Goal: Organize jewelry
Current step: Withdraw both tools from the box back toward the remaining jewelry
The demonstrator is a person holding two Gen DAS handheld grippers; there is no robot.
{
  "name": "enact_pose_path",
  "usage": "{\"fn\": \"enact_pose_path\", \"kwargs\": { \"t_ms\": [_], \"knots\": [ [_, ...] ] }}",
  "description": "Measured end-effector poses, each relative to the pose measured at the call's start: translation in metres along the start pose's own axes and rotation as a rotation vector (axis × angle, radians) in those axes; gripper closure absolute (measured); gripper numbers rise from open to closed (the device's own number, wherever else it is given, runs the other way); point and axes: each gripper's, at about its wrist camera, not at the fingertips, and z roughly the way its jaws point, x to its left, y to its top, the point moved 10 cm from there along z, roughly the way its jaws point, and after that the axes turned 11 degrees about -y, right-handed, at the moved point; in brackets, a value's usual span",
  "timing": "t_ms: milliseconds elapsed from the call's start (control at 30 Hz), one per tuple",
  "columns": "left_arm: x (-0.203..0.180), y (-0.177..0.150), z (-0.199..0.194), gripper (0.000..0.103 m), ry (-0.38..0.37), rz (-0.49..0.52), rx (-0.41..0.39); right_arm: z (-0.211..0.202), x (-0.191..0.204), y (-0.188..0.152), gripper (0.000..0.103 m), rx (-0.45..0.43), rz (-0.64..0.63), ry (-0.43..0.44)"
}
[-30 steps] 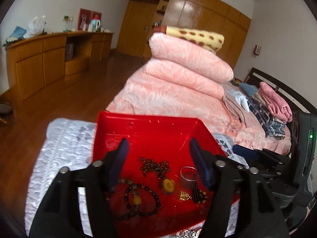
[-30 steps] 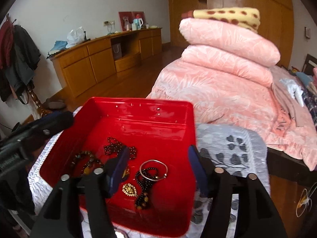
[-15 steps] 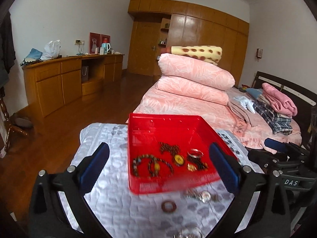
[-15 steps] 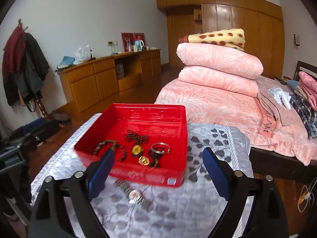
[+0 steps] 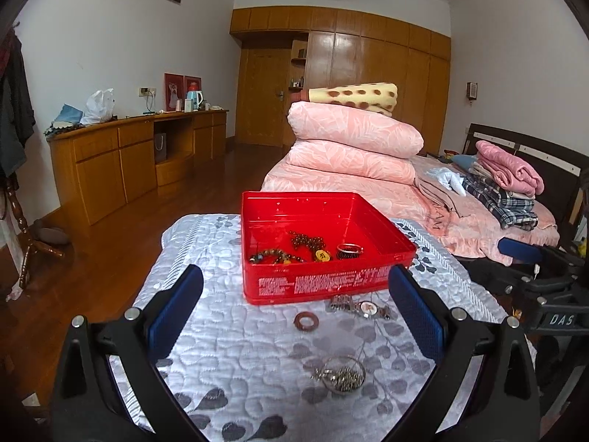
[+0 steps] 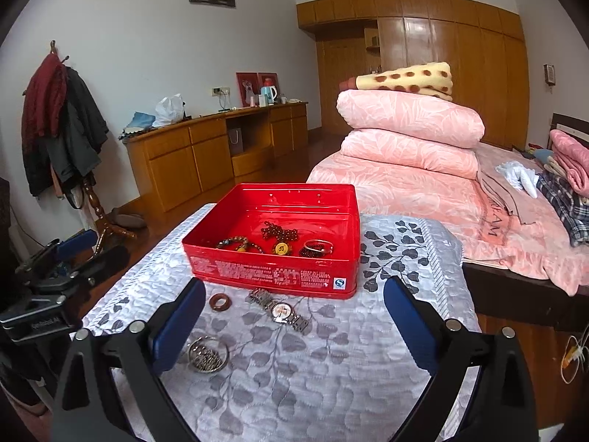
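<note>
Above the quilt, both hand-held grippers (left, right) gape, empty.

You've got the red tin sitting open on the quilted cloth, and inside it a brown bead bracelet, a dark red bead string with a yellow pendant, and a silver bangle. Just in front of the tin lie a brown ring and a metal wristwatch, dial up. Nearer you, a silver chain sits heaped inside a thin hoop.
</note>
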Motion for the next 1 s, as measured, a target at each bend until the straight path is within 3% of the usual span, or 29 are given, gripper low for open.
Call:
{"fn": "enact_pose_path", "kwargs": {
  "t_ms": [500, 1000],
  "knots": [
    [-0.012, -0.016, -0.028, 0.006, 0.006, 0.03, -0.003, -0.023, 0.006, -0.016, 0.008, -0.009, -0.012, 0.011],
    [-0.003, -0.06, -0.014, 0.006, 0.034, 0.016, 0.117, -0.005, 0.023, -0.055, 0.008, 0.092, -0.044, 0.03]
  ]
}}
